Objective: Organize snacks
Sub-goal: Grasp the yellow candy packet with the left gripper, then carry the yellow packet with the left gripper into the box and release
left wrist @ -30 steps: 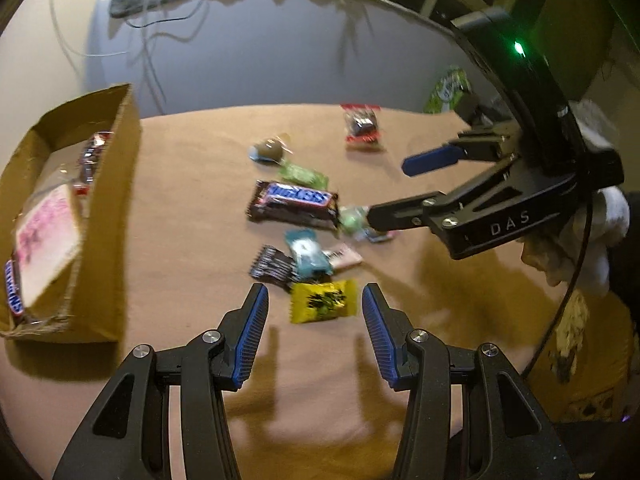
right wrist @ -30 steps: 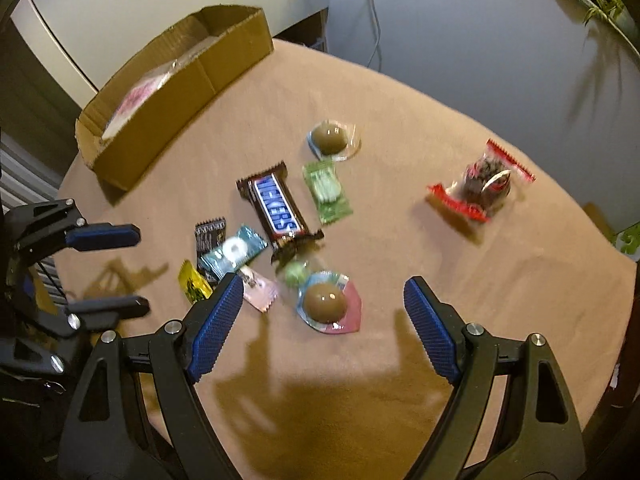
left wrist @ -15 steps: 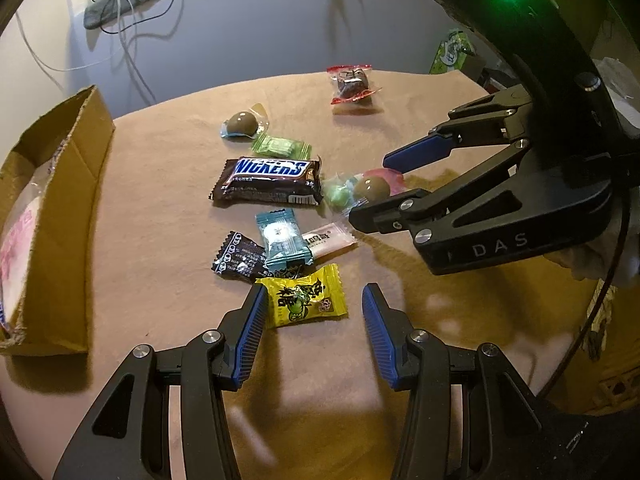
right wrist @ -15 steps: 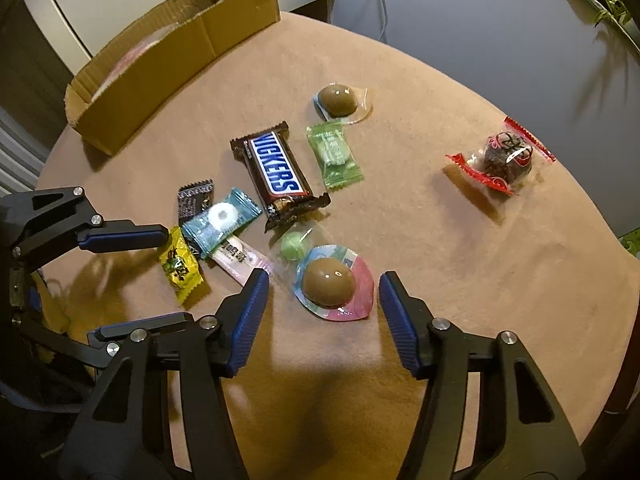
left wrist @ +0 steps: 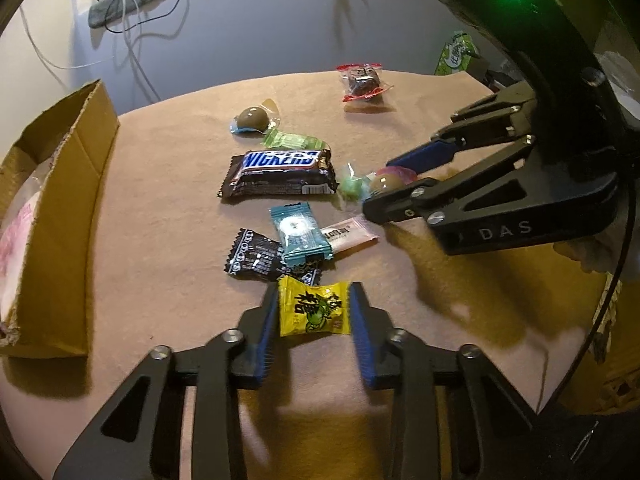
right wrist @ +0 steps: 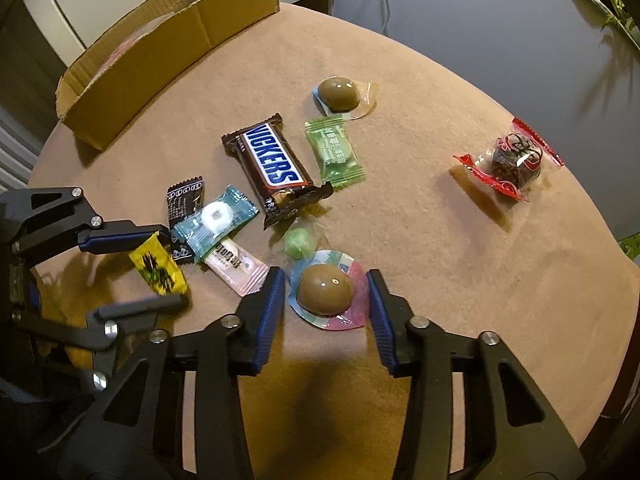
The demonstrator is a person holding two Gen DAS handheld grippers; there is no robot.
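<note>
Both hand-held grippers [left wrist: 314,312] [right wrist: 326,294] narrower, now bracketing candies.

From the left wrist we look forward and down along the left tool [left wrist: 314,312], close over the worktop [left wrist: 160,200]. From the right wrist we look likewise along the right tool [right wrist: 326,300], seemingly from the opposite side. Both views share the Snickers bar [left wrist: 280,174] [right wrist: 274,168], the cardboard box [left wrist: 68,208] [right wrist: 168,44] and each other's tool
</note>
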